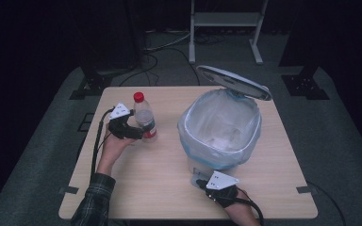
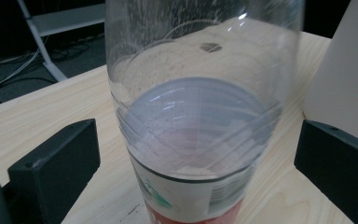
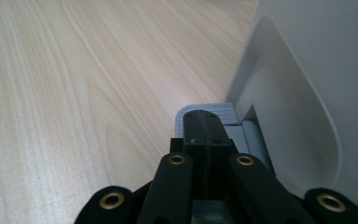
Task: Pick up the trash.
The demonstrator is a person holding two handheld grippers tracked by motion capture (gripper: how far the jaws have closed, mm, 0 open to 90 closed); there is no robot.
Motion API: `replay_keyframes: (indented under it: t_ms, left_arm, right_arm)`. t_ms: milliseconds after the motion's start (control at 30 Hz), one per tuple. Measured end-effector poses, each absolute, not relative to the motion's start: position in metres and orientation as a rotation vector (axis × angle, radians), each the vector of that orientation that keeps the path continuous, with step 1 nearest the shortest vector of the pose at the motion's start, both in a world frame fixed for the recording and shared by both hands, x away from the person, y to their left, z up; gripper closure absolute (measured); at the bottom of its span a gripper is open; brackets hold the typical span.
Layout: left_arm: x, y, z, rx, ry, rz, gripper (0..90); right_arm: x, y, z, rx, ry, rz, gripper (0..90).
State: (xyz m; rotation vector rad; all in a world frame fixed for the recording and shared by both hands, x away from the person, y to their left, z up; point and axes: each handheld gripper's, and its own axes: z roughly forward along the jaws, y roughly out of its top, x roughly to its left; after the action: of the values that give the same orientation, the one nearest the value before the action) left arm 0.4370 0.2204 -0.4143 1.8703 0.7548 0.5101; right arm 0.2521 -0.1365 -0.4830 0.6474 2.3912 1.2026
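Note:
A clear plastic bottle [image 1: 144, 120] with a red cap and red label stands upright on the left half of the wooden table [image 1: 155, 183]. My left gripper [image 1: 138, 133] is open, with one jaw on each side of the bottle [image 2: 200, 116] and a gap showing on both sides. A white pedal bin [image 1: 188, 129] lined with a clear bag stands right of centre, its lid [image 1: 233, 82] tipped up. My right gripper [image 1: 201, 182] is shut. Its tips [image 3: 205, 123] rest on the bin's grey pedal [image 3: 228, 112] at the base of the bin [image 3: 307, 93].
Bare tabletop lies between the bottle and the bin and along the front edge. Beyond the table's far edge, a white shelf frame [image 1: 226, 21] and cables [image 1: 155, 56] sit on the dark floor.

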Motion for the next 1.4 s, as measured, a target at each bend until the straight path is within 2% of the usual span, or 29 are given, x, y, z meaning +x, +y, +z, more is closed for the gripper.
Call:
replay_keyframes:
  t_ms: [733, 1000, 1400]
  left_arm:
    - [0.449, 0.215, -0.442, 1.868, 0.788, 0.428, 0.0]
    - [0.446, 0.214, -0.442, 1.865, 0.767, 0.461, 13.4]
    - [0.444, 0.218, -0.441, 1.834, 0.76, 0.458, 24.5]
  right_arm:
    - [0.252, -0.136, -0.483, 0.648, 2.39, 1.203, 90.0]
    - [0.252, -0.136, -0.483, 0.65, 2.391, 1.203, 90.0]
    - [0.252, -0.136, -0.483, 0.648, 2.39, 1.203, 90.0]
